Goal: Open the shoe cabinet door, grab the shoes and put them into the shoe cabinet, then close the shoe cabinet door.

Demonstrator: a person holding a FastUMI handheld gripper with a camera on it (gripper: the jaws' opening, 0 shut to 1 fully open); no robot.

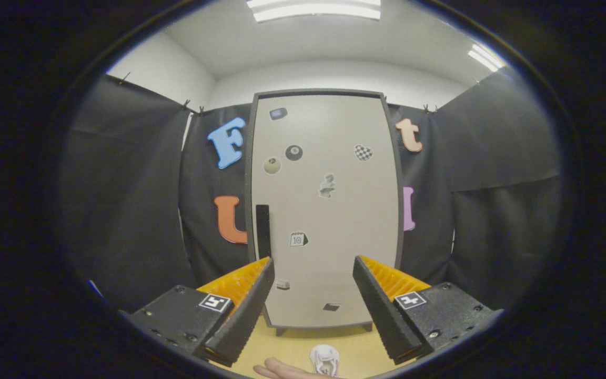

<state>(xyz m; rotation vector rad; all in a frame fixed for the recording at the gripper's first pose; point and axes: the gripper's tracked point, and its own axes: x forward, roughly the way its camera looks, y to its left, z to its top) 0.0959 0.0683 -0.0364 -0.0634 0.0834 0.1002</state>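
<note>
The shoe cabinet (329, 210) stands upright straight ahead, beyond my fingers, its pale door shut and dotted with small stickers. A dark vertical handle (263, 230) runs along the door's left side, just above my left fingertip. On the wooden floor in front of the cabinet lies a white shoe (325, 359), low between my fingers. My gripper (313, 266) is open, with nothing between the fingers, and it is held well back from the door.
A person's hand (282, 371) rests on the floor just left of the shoe. Black cloth walls close in on both sides of the cabinet. The cabinet stands on short feet above the wooden floor (298, 347).
</note>
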